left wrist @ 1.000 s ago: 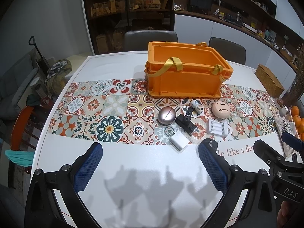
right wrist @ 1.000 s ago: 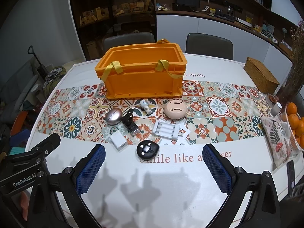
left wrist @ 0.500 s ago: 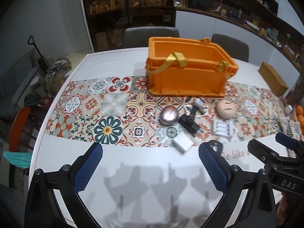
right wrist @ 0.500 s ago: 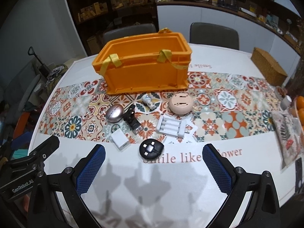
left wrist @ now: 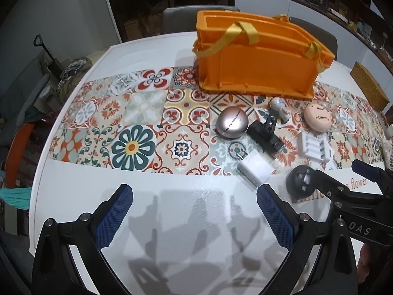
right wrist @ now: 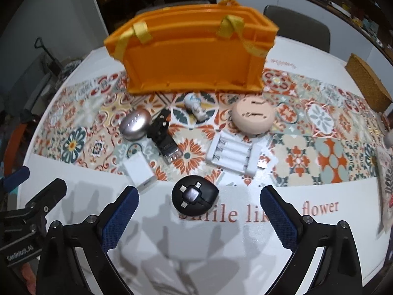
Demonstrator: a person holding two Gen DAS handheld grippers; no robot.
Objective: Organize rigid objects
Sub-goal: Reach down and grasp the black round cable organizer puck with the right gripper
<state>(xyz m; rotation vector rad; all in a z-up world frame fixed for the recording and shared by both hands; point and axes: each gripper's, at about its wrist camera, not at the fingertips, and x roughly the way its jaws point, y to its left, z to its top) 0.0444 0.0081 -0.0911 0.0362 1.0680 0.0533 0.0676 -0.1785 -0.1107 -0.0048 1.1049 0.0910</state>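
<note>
Hovering: both grippers hang above the white table [right wrist: 196,258], holding nothing.
Left gripper [left wrist: 194,211]: fingers wide apart; bare tabletop between them.
Right gripper [right wrist: 199,211]: fingers wide apart.
Black round hub [right wrist: 194,196]: lies between the right fingertips, just ahead of them, untouched.
White charger [left wrist: 255,169]: just beyond the left gripper's right fingertip [left wrist: 275,211], on the edge of the tiled runner [left wrist: 137,123].
Silver round case [right wrist: 135,125]: ahead-left of the right fingers, beside a black clip [right wrist: 163,135].
White battery holder [right wrist: 231,156]: ahead-right, near the beige round case [right wrist: 253,118].
Small figurine [right wrist: 195,107]: further ahead.
Orange crate [right wrist: 191,56]: beyond all items, upright, yellow straps on its rim.
</note>
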